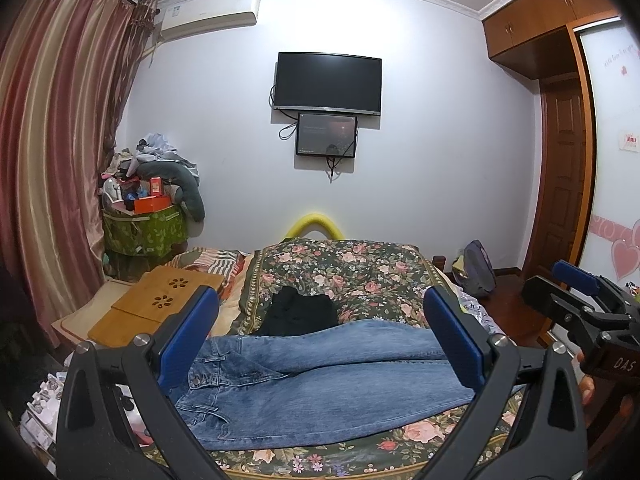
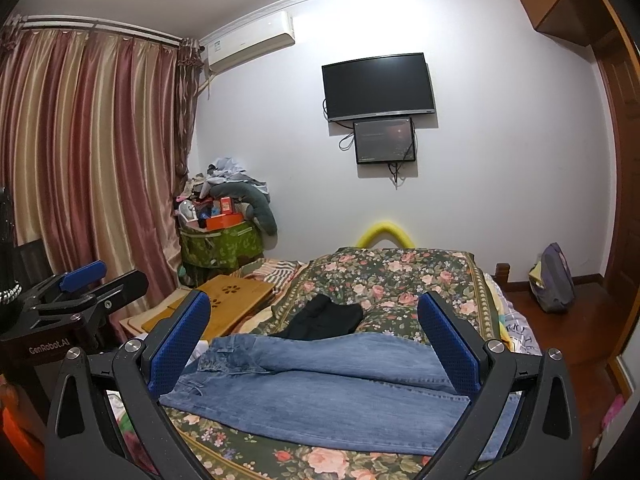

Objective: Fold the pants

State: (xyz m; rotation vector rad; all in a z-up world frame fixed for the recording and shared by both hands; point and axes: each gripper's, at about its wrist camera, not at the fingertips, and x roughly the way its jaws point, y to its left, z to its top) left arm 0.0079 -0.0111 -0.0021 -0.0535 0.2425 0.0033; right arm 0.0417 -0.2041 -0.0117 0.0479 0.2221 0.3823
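Blue jeans point(image 1: 320, 384) lie flat across the near end of a floral bedspread point(image 1: 360, 272), waistband at the left and legs running right. The same jeans point(image 2: 328, 388) fill the lower middle of the right wrist view. My left gripper point(image 1: 320, 332) hovers above them, open, blue pads wide apart and nothing between. My right gripper point(image 2: 316, 336) is likewise open and empty over the jeans. Each gripper shows at the edge of the other's view: the right gripper point(image 1: 580, 292) at the far right, the left gripper point(image 2: 88, 280) at the far left.
A black garment point(image 1: 298, 312) lies on the bedspread just behind the jeans. A bamboo lap tray point(image 1: 160, 304) rests left of the bed. A green hamper piled with clutter point(image 1: 146, 208) stands by the curtain. A backpack point(image 1: 478, 268) sits on the wooden floor at right.
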